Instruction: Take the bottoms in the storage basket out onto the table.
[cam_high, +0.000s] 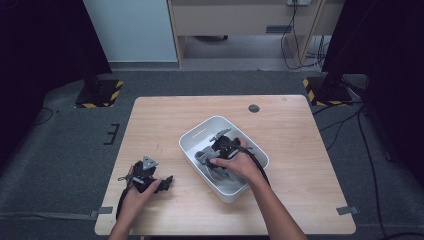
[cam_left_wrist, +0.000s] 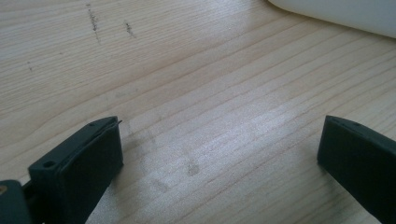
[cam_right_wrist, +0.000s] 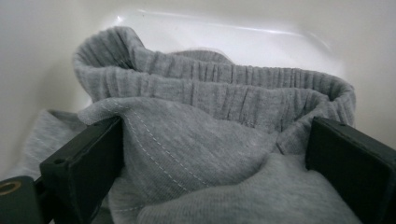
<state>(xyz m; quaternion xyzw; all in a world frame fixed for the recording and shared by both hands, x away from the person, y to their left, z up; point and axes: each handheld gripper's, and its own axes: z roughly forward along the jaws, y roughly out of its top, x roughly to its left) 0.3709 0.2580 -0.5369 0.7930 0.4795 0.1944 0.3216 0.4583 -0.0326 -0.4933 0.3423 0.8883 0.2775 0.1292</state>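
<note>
Jaws of the right gripper (cam_right_wrist: 215, 158) stand wide apart, one on each side of a bunched fold of the grey garment (cam_right_wrist: 205, 140); the cloth presses against the inner face of the left-hand jaw in the right gripper view, while contact at the other jaw cannot be confirmed. Nothing is clamped. The garment's ribbed, elasticated band curls up just beyond the jaws, with the white bin (cam_right_wrist: 224, 32) wall rising close behind it.

Jaws of the left gripper (cam_left_wrist: 219, 149) are likewise released, spread over bare wood of the worktop (cam_left_wrist: 196, 79), holding nothing. A white bin edge shows at the far corner of that view.

From the high view, the left gripper (cam_high: 167, 181) lies low at the near left of the worktop (cam_high: 290, 125), well apart from the bin. The right gripper (cam_high: 209, 159) is down inside the white bin (cam_high: 200, 129), which sits askew near the worktop's centre with the grey garment (cam_high: 222, 176) heaped in it.
</note>
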